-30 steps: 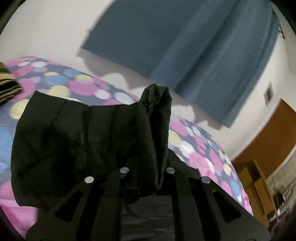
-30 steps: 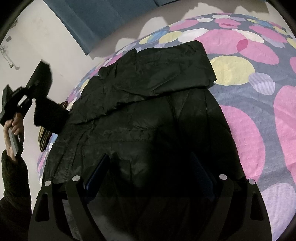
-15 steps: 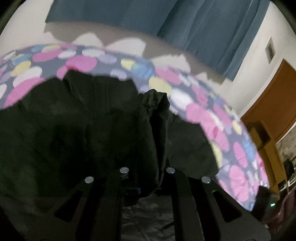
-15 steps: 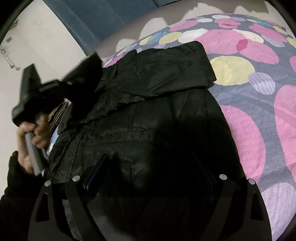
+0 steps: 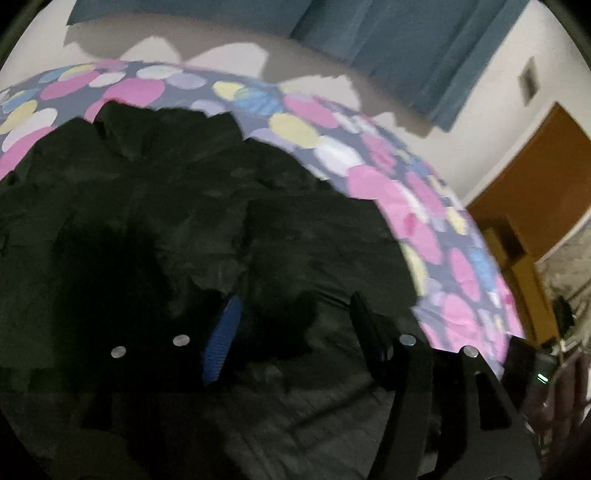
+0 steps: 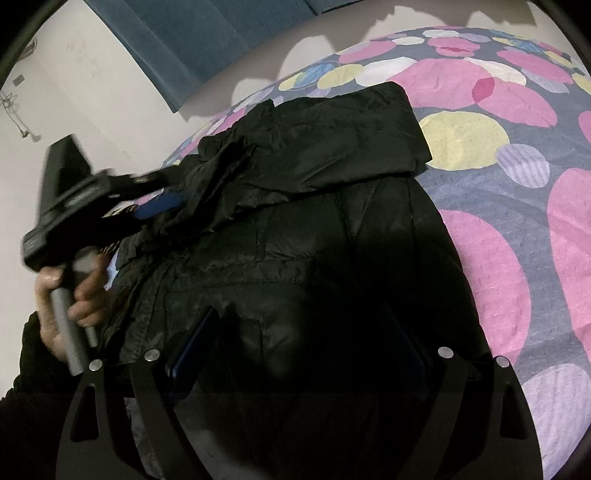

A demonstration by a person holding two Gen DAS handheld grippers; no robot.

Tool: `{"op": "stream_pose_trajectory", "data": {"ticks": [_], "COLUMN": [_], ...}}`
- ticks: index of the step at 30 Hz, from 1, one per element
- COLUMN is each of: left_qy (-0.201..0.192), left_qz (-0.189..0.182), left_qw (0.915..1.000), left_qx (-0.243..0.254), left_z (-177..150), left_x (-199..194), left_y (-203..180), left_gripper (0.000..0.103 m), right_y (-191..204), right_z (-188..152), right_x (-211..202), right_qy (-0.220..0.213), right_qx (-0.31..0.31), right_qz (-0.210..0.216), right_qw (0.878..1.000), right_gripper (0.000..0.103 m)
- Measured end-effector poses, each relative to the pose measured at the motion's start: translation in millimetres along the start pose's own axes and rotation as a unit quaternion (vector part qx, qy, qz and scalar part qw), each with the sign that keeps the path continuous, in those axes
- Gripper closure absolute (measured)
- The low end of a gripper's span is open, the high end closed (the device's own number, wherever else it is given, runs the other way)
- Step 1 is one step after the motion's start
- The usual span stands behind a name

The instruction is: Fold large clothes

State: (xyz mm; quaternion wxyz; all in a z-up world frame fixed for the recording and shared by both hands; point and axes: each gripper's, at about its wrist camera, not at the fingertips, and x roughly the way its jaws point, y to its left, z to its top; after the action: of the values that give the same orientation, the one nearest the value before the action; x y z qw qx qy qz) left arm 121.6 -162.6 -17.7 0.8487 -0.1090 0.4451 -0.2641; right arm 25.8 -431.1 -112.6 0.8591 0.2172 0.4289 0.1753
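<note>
Nearest in the right wrist view, the right gripper (image 6: 299,332) hangs over the lower body of the black jacket (image 6: 295,229), its two fingers spread wide with only dark quilted cloth showing under the gap; nothing is pinched between them. The jacket lies spread on the bedspread (image 6: 517,206), a grey cover with pink, yellow and lilac dots, and one flap of it is folded across the upper part. At the left edge a hand (image 6: 74,295) grips the grey handle of the left gripper (image 6: 173,199), whose blue-padded tips sit at the jacket's left edge, by bunched cloth.

From the left wrist view, the left gripper (image 5: 295,314) has its jaws parted; they have just been opening, and the cloth lies below and ahead of them, not clamped. The jacket (image 5: 184,206) fills the near and middle ground there, crumpled and flat on the bedspread (image 5: 388,192).

Farther off stand a pale wall, a blue curtain (image 5: 369,33) and a brown wooden door (image 5: 535,177)
</note>
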Motion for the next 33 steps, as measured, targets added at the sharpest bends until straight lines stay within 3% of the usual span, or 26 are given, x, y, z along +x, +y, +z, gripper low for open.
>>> {"op": "stream_pose_trajectory", "data": {"ticks": [3,6,9,13,15,18,20,22,26,29,30,31,33], "left_qy": [-0.033,-0.057,-0.087,-0.116,-0.114,-0.091,-0.075,-0.053,-0.043,-0.051,-0.056,-0.060,-0.074], "left_qz": [-0.001,0.028,0.078,0.162,0.167,0.155,0.155,0.164,0.171,0.169,0.166,0.158,0.134], "left_qw": [0.9994,0.9979,0.9915,0.9731,0.9690,0.9713,0.9739,0.9746,0.9746,0.9756,0.9755,0.9763,0.9781], "left_qx": [0.008,-0.012,-0.056,-0.116,-0.142,-0.156,-0.148,-0.143,-0.138,-0.131,-0.133,-0.135,-0.141], "left_z": [-6,-8,-12,-23,-28,-30,-33,-34,-39,-37,-36,-34,-31], "left_x": [-41,-74,-111,-151,-158,-149,-140,-126,-114,-123,-128,-134,-144], "left_y": [16,50,107,187,219,243,249,255,262,260,259,259,260], "left_gripper": [0.036,0.036,0.036,0.036,0.036,0.036,0.046,0.069,0.073,0.070,0.064,0.051,0.039], "right_y": [0,0,0,2,2,3,3,3,2,1,1,1,0], "right_z": [0,-1,0,1,1,0,0,0,0,0,0,-1,-1], "right_x": [0,0,1,1,1,1,1,2,2,2,2,1,1], "right_qy": [0.000,0.000,0.000,0.000,0.000,0.000,0.000,0.000,0.000,-0.001,-0.001,-0.001,-0.001], "right_qx": [0.000,-0.001,-0.002,-0.004,-0.005,-0.007,-0.007,-0.008,-0.007,-0.007,-0.008,-0.008,-0.007], "right_qz": [0.000,-0.001,-0.002,-0.005,-0.007,-0.009,-0.009,-0.009,-0.007,-0.007,-0.007,-0.007,-0.006], "right_qw": [1.000,1.000,1.000,1.000,1.000,1.000,1.000,1.000,1.000,1.000,1.000,1.000,1.000], "right_gripper": [0.016,0.016,0.016,0.016,0.016,0.016,0.016,0.016,0.016,0.016,0.016,0.016,0.016]}}
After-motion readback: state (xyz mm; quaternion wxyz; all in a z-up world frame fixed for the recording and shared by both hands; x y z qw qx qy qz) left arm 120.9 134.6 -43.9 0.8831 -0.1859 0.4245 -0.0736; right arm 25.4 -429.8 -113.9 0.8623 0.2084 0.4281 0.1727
